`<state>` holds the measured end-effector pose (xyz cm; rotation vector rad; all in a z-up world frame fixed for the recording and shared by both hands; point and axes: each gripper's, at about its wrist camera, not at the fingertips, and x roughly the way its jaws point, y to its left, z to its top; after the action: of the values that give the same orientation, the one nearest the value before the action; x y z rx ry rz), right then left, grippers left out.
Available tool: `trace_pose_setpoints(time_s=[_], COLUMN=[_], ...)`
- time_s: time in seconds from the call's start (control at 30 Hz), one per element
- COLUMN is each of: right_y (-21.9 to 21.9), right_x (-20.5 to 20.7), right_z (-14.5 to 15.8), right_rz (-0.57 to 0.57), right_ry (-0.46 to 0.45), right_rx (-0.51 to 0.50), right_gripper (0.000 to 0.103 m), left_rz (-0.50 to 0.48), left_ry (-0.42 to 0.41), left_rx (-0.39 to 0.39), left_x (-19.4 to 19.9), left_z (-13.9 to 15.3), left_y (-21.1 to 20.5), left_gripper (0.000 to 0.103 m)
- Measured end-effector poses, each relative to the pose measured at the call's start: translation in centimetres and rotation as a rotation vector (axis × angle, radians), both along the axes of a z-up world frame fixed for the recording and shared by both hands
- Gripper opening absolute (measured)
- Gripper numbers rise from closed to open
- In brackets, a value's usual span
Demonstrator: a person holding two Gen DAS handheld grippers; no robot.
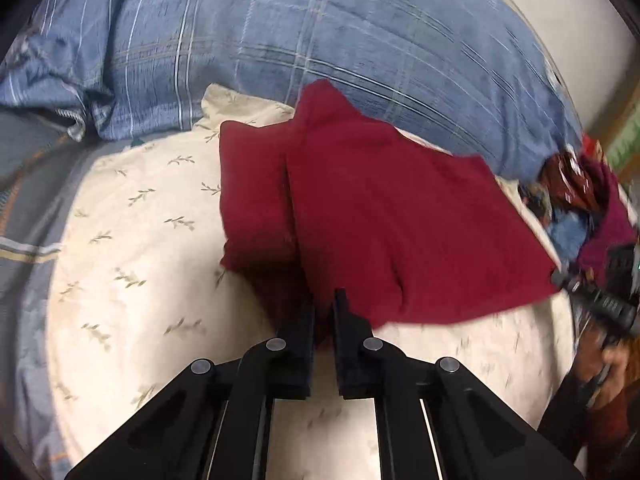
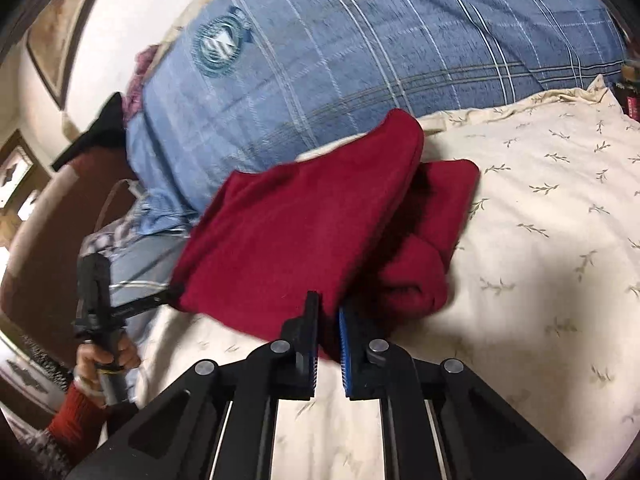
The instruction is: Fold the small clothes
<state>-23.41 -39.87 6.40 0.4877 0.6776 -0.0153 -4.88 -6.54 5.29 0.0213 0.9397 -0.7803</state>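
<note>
Cloth (image 1: 384,216), dark red, half-folded, lifted over cream leaf-print bed (image 1: 132,248); your left tool (image 1: 324,304) and right tool (image 2: 329,306) each pinch its near edge, jaws narrow.

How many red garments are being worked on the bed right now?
1: a red garment on the cream sheet, pinched by the left gripper and right gripper. The clothes pile may hide others.

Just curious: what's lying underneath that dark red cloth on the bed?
Under the dark red fleece cloth shows a cream sheet with leaf sprigs; behind it lies a blue plaid pillow. Whatever lies beneath its folded middle is covered.
</note>
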Motion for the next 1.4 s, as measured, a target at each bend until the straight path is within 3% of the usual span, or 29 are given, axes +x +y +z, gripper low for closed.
trace_pose_setpoints(time_s=[0.07,0.13,0.2,0.23,0.3,0.37,0.4,0.43,0.47,0.5,0.53,0.63,0.67,0.7,0.73,0.77,0.9,1.03,1.23,1.33,1.4], right_y=[0.0,-0.7,-1.4,-1.9,-2.3,-1.5,-1.2,-0.9,-0.6,-0.5,-0.3,-0.2,-0.3,-0.5,-0.6,-0.7,-0.9,-2.1,-2.7,-2.5,-2.6], right_x=[-1.3,-2.0,-1.9,-2.0,-2.3,-2.2,-2.1,-1.9,-1.7,-1.3,-0.8,1.3,2.0,2.9,3.3,3.6,1.9,-0.8,-0.7,-1.0,-1.2], right_z=[0.4,-0.4,-1.9,-2.3,-2.5,-1.6,-1.3,-0.9,-0.7,-0.5,-0.6,-1.4,-1.9,-2.6,-3.0,-3.3,-1.7,0.2,-3.8,-3.0,-1.8], right_rz=[-0.002,-0.026,-0.078,-0.084,-0.093,-0.083,-0.078,-0.075,-0.072,-0.066,-0.062,-0.062,-0.063,-0.057,-0.052,-0.053,-0.030,-0.004,-0.057,-0.077,-0.105], right_ry=[-0.010,0.032,0.093,0.094,0.051,0.017,0.012,0.005,-0.004,-0.010,-0.006,0.034,0.042,0.060,0.070,0.078,0.004,-0.076,0.085,0.081,0.068], right_rx=[-0.012,-0.030,-0.063,-0.031,0.058,0.019,-0.003,-0.020,-0.023,-0.017,-0.016,-0.032,-0.025,0.005,0.022,0.028,0.072,0.138,0.090,0.080,0.083], right_gripper=[0.000,0.000,0.000,0.000,0.007,0.012,0.023,0.031,0.047,0.056,0.056,0.056,0.052,0.036,0.020,0.011,0.008,0.007,0.006,0.007,0.016], left_rz=[0.001,0.028,0.072,0.087,0.087,0.083,0.070,0.063,0.061,0.061,0.062,0.053,0.053,0.055,0.060,0.071,0.058,0.044,0.067,0.075,0.083], left_ry=[-0.011,0.002,0.002,0.004,0.027,0.023,0.016,0.011,0.004,0.002,0.002,0.017,0.024,0.031,0.043,0.049,0.043,0.008,0.027,0.010,-0.016], left_rx=[0.002,0.000,0.047,0.059,0.029,-0.013,-0.041,-0.056,-0.068,-0.080,-0.099,-0.093,-0.083,-0.080,-0.074,-0.058,-0.058,-0.098,-0.026,-0.021,0.017], left_x=[-0.9,-1.0,-0.8,-0.6,-0.5,-0.7,-0.9,-1.0,-1.2,-1.3,-1.4,-1.2,-0.9,-0.5,0.0,0.4,0.9,0.0,-0.2,-0.6,-1.1], left_z=[0.0,-0.5,-1.4,-1.8,-1.8,-1.0,-0.4,-0.1,0.2,0.3,0.3,-0.3,-0.7,-1.1,-1.5,-1.8,-1.7,-0.4,-2.8,-2.1,-1.3], left_y=[1.1,2.5,3.2,3.3,3.3,3.3,3.2,3.1,3.0,3.0,3.2,2.2,1.8,1.2,0.6,0.0,-0.5,1.9,2.4,1.9,1.6], left_gripper=[0.003,0.000,0.000,0.000,0.000,0.004,0.009,0.023,0.034,0.055,0.059,0.058,0.057,0.050,0.025,0.015,0.010,0.009,0.009,0.012,0.016])
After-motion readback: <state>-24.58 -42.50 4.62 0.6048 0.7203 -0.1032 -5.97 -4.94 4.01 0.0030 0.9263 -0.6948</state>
